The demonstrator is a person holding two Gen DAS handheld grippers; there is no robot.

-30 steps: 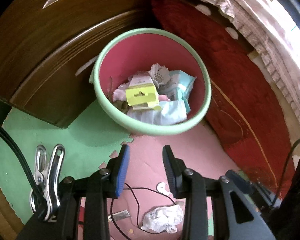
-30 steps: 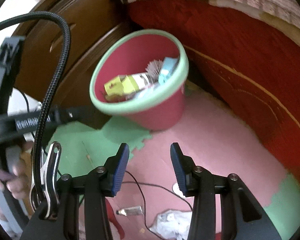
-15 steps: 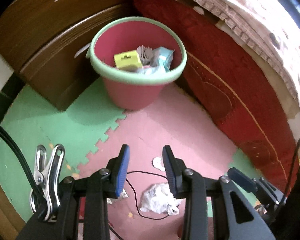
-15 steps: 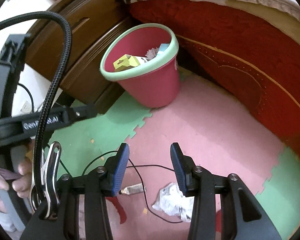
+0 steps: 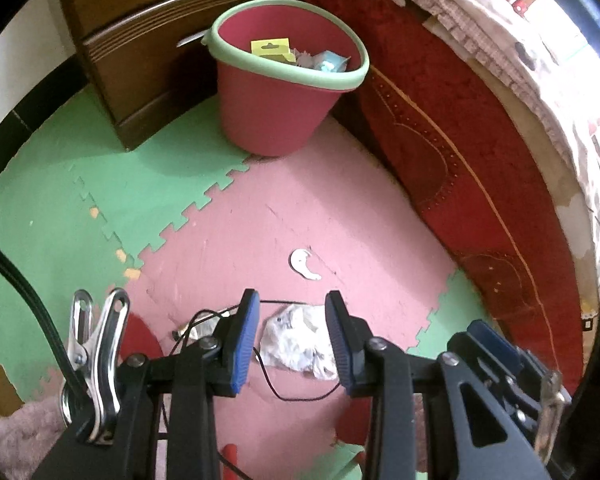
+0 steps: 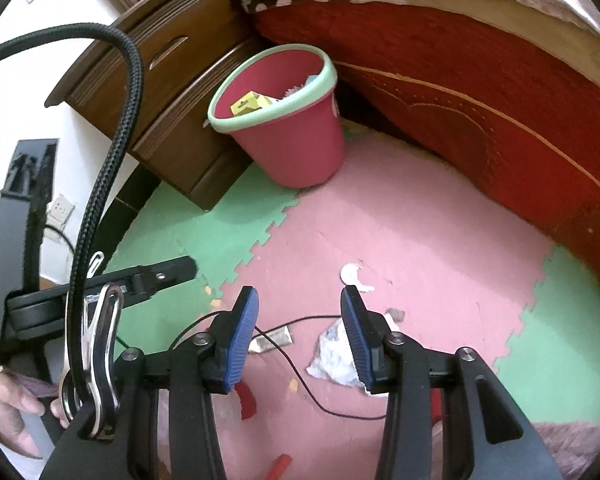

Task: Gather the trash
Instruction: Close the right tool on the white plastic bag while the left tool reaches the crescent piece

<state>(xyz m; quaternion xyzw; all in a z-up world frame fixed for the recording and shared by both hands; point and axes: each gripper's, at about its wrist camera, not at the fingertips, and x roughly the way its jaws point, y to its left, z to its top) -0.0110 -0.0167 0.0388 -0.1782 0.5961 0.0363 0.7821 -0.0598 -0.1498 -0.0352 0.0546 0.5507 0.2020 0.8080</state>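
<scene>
A pink bin (image 5: 276, 112) (image 6: 296, 140) with a green rim stands on the foam floor mat by a wooden cabinet; it holds a yellow card and scraps of paper. On the pink mat lies a crumpled white wrapper (image 5: 296, 342) (image 6: 334, 354), straight beyond my left gripper (image 5: 292, 312), which is open and holds nothing. My right gripper (image 6: 300, 312) is open and empty too, with the wrapper behind its right finger. A white paper scrap (image 5: 305, 265) (image 6: 354, 276) lies farther out, and a small flattened tube (image 6: 270, 338) beside a thin black wire (image 6: 300, 376).
A wooden cabinet (image 6: 172, 92) stands behind the bin at left. A dark red bed side (image 5: 460, 152) (image 6: 480, 112) curves along the right. Red scraps (image 6: 246, 400) lie near my fingers. A person's hand (image 6: 8, 420) holds the other gripper at lower left.
Both grippers have pulled back from the bin, which now looks smaller and farther off. The wrapper, wire and scrap on the mat have come closer in view. Both stay open and empty.
</scene>
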